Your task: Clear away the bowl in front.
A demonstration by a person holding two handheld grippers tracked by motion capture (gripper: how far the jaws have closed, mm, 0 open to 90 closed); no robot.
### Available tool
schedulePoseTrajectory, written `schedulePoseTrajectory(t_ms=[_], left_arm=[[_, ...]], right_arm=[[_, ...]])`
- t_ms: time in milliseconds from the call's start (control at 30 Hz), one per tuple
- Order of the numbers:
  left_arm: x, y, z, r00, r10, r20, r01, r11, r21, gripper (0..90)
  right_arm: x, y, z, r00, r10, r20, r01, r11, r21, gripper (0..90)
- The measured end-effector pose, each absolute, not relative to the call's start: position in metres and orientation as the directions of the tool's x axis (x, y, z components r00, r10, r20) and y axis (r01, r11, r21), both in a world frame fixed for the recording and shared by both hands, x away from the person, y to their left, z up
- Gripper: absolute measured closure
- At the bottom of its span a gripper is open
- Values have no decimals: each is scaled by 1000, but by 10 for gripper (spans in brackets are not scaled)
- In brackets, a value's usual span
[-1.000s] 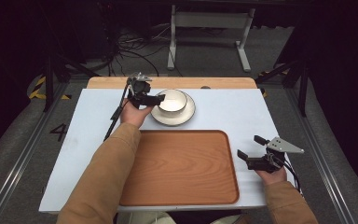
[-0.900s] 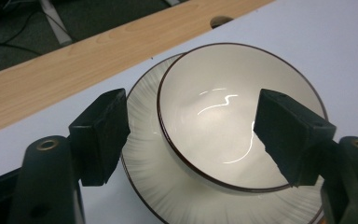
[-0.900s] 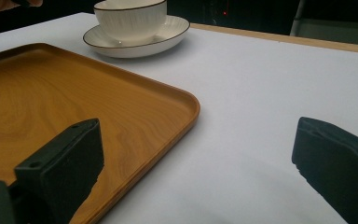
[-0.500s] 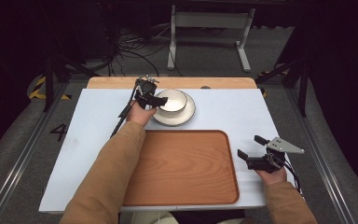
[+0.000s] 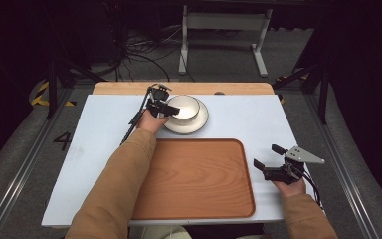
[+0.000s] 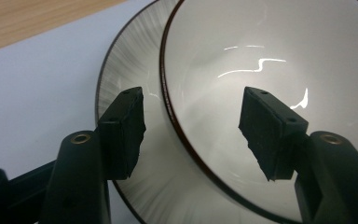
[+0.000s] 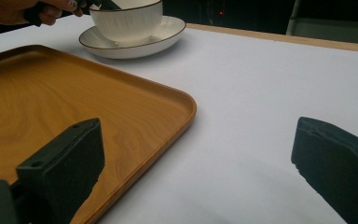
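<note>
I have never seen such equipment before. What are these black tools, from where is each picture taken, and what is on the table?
A person sits at a white table and holds a two-jaw grasping tool in each hand. The high view looks down from above. The other two pictures come from cameras riding on the tools, looking along their black jaws.

On the table lie a wooden tray and a white bowl standing on a saucer.

The left tool is open, its jaws on either side of the bowl's rim, one inside and one outside. Nothing is gripped yet. The right tool is open too, beside the tray, holding nothing.
</note>
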State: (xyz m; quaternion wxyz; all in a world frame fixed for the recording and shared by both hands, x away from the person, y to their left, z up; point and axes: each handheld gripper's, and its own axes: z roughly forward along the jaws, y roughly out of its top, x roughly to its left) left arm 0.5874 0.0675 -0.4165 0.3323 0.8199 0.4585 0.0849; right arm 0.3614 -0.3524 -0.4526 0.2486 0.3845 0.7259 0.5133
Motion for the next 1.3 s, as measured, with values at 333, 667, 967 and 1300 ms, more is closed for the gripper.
schedulePoseTrajectory(t_ms=[333, 667, 967, 1300], left_arm=[[590, 60, -421, 534, 833, -144, 730, -369, 575, 579], [593, 63, -418, 443, 869, -220, 797, -269, 540, 728], [593, 65, -414, 406, 881, -242, 809, -224, 543, 813], [593, 66, -413, 396, 881, -260, 820, -211, 532, 826]], right_arm=[[361, -352, -453, -580, 814, 34, 302, 176, 937, 31], [362, -352, -453, -582, 812, 29, 300, 182, 936, 35], [362, -353, -453, -582, 813, 32, 303, 180, 936, 36], [362, -353, -453, -580, 814, 34, 303, 177, 936, 36]])
